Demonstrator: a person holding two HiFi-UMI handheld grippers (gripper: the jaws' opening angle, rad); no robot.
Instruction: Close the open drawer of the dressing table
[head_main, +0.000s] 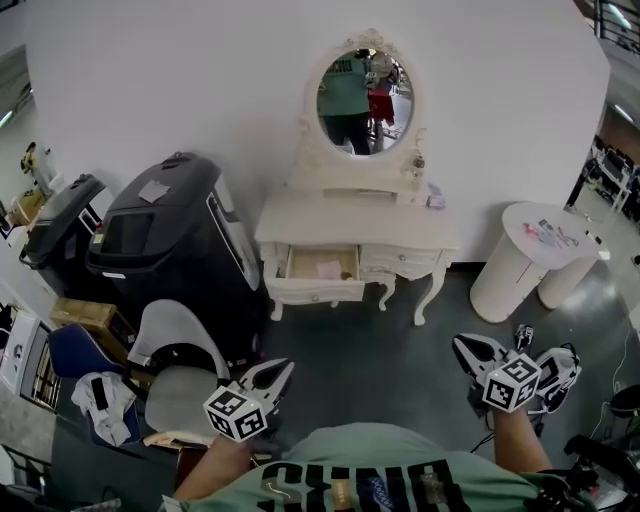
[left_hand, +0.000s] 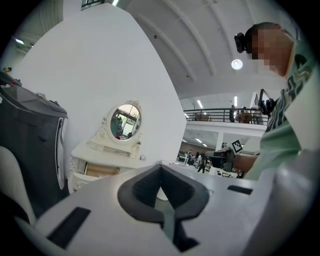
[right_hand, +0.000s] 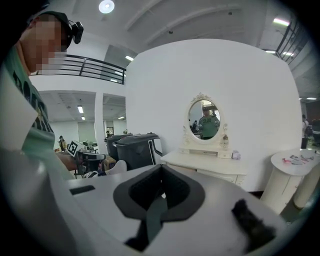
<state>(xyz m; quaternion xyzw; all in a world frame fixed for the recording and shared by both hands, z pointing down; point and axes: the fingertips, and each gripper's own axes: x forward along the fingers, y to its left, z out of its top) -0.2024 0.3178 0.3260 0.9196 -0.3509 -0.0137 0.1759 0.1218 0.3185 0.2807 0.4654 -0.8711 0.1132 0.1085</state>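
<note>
The white dressing table (head_main: 350, 222) with an oval mirror (head_main: 362, 92) stands against the far wall. Its left drawer (head_main: 320, 268) is pulled out and shows a light wooden inside. Both grippers hang well short of it, over the dark floor. My left gripper (head_main: 286, 366) is shut with nothing in it and points up-right toward the table. My right gripper (head_main: 458, 340) is also shut and empty. The left gripper view shows the shut jaws (left_hand: 160, 167) with the open drawer (left_hand: 102, 170) far behind. In the right gripper view the jaws (right_hand: 161, 167) cover the table (right_hand: 210, 162) front.
A tall black machine (head_main: 175, 235) stands just left of the table, with a black bin (head_main: 60, 225) beyond it. A white chair (head_main: 175, 350) sits near my left gripper. Two white round stands (head_main: 520, 255) stand to the table's right. Cardboard boxes (head_main: 90, 315) lie at the left.
</note>
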